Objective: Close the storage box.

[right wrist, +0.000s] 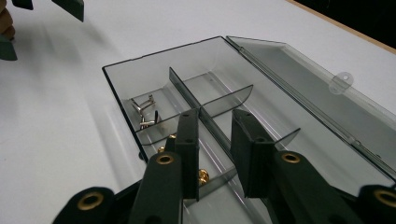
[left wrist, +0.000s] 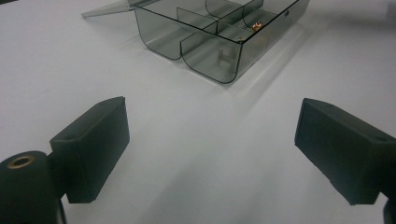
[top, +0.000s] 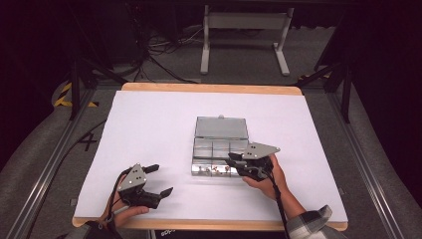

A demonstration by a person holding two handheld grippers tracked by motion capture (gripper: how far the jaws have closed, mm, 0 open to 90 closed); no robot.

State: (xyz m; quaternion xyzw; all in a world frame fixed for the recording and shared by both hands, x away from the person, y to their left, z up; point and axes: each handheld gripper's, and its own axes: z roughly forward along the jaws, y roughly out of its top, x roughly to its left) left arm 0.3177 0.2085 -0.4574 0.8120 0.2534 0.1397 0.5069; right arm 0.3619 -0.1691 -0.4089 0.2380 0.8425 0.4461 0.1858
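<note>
A clear grey compartment box [top: 219,148] lies open in the middle of the white sheet, its lid [top: 221,127] folded flat behind it. My right gripper [top: 233,162] hovers over the box's front right corner. In the right gripper view its jaws [right wrist: 215,116] stand a narrow gap apart above a divider [right wrist: 187,88] with nothing between them. Silver screws [right wrist: 144,112] lie in one compartment and brass parts [right wrist: 203,176] in the one below the jaws. My left gripper [top: 161,179] rests near the front left, wide open [left wrist: 210,140] and empty, pointing at the box [left wrist: 210,58].
The white sheet [top: 149,124] covers a wooden table whose edge [top: 209,88] shows at the back. Metal rails [top: 45,169] run along both sides. A white desk frame [top: 244,30] and cables [top: 159,50] sit on the floor beyond.
</note>
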